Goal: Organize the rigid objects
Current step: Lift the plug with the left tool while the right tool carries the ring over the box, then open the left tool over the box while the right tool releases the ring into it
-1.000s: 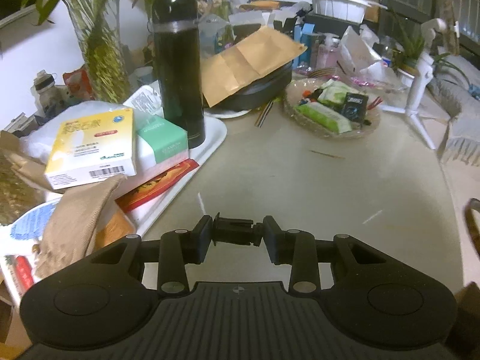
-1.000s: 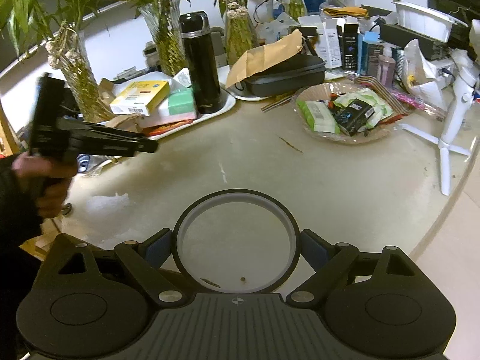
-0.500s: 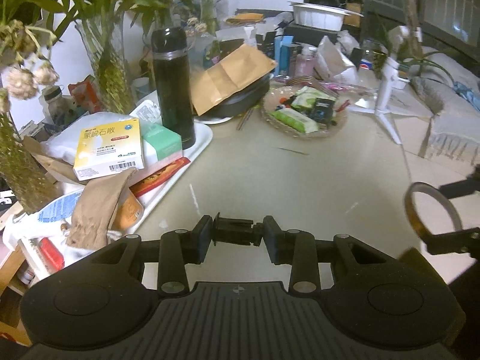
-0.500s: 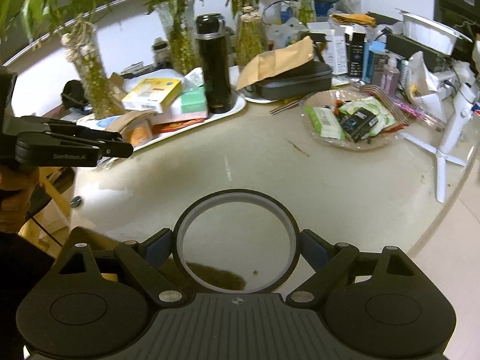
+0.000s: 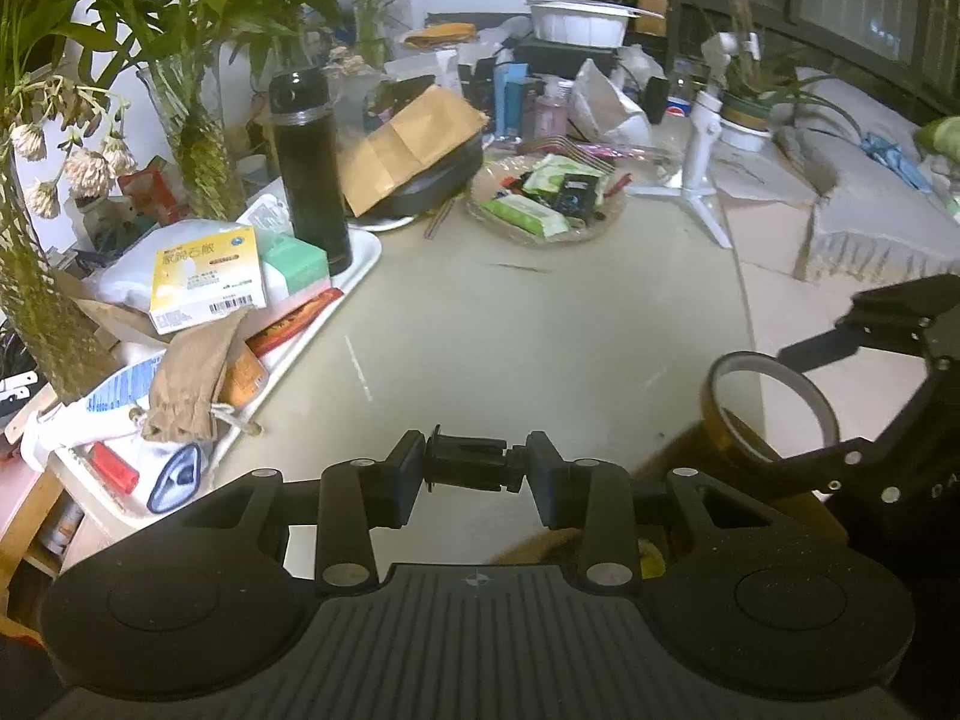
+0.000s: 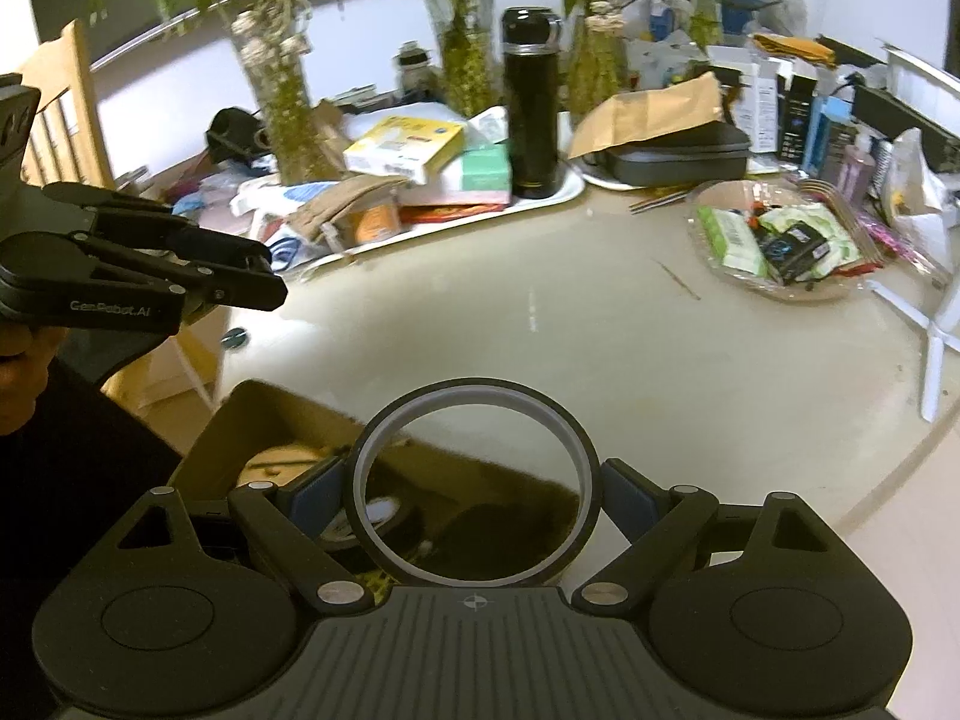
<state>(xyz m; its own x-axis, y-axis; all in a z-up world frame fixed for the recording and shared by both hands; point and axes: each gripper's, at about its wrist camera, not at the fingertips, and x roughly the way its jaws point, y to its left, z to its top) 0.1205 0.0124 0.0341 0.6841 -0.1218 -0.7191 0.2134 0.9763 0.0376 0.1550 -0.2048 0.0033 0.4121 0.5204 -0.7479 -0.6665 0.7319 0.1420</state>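
My left gripper (image 5: 475, 469) is shut on a small black cylindrical part (image 5: 471, 467), held crosswise above the table's near edge. My right gripper (image 6: 477, 489) is shut on a brown tape ring (image 6: 474, 477) and holds it above an open cardboard box (image 6: 288, 420) below the table's front edge. The box holds a black tape roll (image 6: 378, 519) and other dark items. The ring also shows in the left wrist view (image 5: 771, 408), at the right, with the right gripper (image 5: 864, 396) around it. The left gripper shows in the right wrist view (image 6: 264, 291), at the left.
A beige round table (image 5: 540, 330) carries a white tray (image 5: 354, 264) with boxes, a black flask (image 5: 309, 168), a glass dish of packets (image 5: 540, 204), a white tripod (image 5: 702, 162) and vases of bamboo (image 5: 198, 138). A wooden chair (image 6: 60, 120) stands at the left.
Both grippers have pulled back from the table toward its front edge. The cardboard box has come into view beneath the tape ring. Both grips are unchanged.
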